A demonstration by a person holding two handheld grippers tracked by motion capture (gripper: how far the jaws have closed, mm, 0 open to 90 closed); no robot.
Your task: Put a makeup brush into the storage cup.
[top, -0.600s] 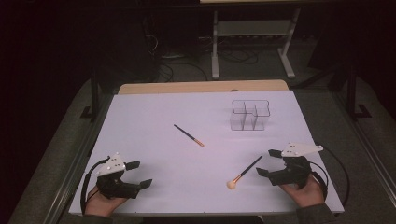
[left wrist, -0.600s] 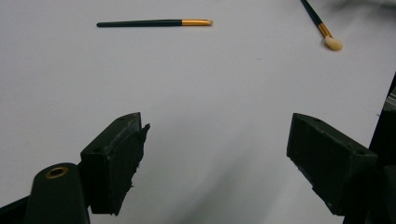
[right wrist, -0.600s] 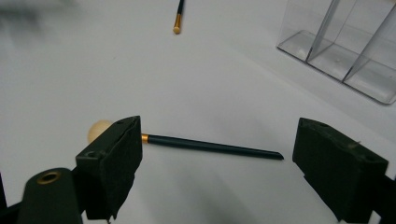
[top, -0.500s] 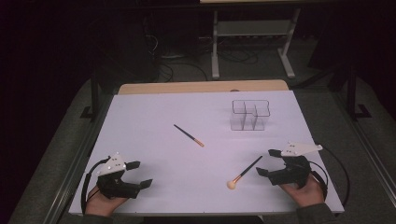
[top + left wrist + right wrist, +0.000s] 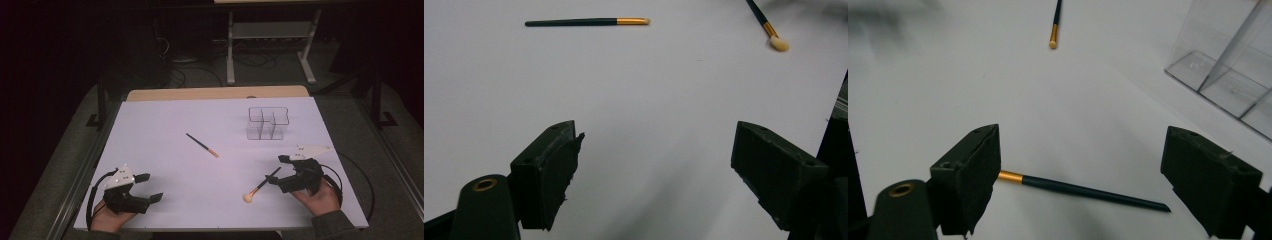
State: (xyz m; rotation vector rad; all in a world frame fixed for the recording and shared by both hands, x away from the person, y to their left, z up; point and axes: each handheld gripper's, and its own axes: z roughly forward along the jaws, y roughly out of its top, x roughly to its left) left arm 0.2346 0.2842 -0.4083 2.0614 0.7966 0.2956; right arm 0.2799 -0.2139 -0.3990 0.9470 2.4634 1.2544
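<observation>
A: Your right claw (image 5: 1080, 175) stands wide open with nothing in it, low over the desk (image 5: 165, 125). The fluffy-tipped brush (image 5: 260, 186) lies flat just in front of it, its dark handle running between the jaws.

B: Will it be awkward to lift?

A: Probably not: it looks light and stiff, though thin and likely to roll. Take the handle mid-length, clear of the soft head (bristles would splay and slip).

B: And the rest?

A: Your left claw (image 5: 142, 187) is equally wide and empty. The slim brush (image 5: 202, 145) lies near desk centre, the clear organizer (image 5: 267, 122) toward one o'clock.
</observation>
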